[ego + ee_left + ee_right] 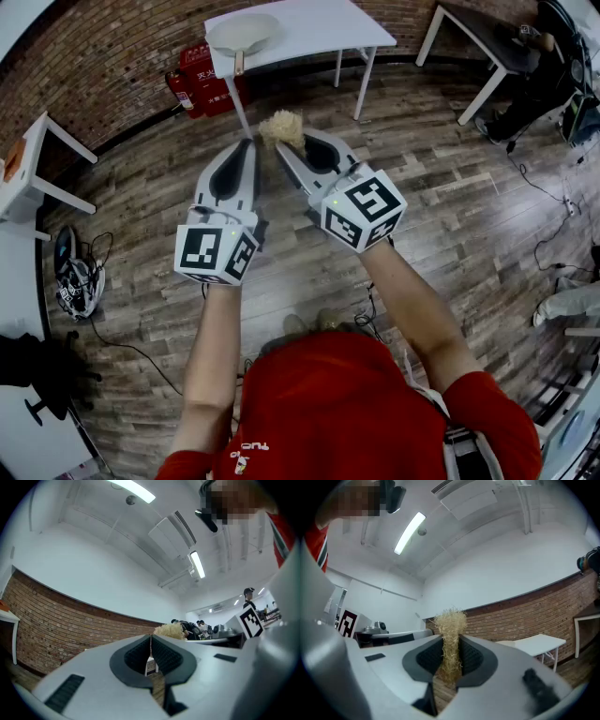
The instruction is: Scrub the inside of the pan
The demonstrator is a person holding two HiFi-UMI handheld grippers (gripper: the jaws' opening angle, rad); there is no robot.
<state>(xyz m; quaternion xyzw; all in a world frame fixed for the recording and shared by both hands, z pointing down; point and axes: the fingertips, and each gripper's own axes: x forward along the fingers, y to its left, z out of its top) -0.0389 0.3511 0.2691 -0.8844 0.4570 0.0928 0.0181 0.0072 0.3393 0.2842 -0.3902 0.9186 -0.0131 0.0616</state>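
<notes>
1. While both arms are held out at chest height over the wooden floor (450, 234), the left claw (151, 639) has its pads pressed together with nothing gripped. The right claw (451, 641) is clamped on a scrubber (280, 127), whose straw-coloured tuft of wiry fibres stands up past the tips.
2. The two claws nearly meet at their tips, and the scrubber sits just beside the left claw's tip.
3. Scrubbing has not begun, since the pan (242, 34) lies well apart from both claws, on the white table (328, 23) ahead.
4. To do this well, I would step up to the table and open the left claw onto the handle so the pan cannot slide. Then I would press the tuft against the base and work in circles out to the wall.
5. The pan looks pale grey, round and shallow, with its handle reaching over the table's near edge towards the person. Whether its inside is soiled is too small to tell.
</notes>
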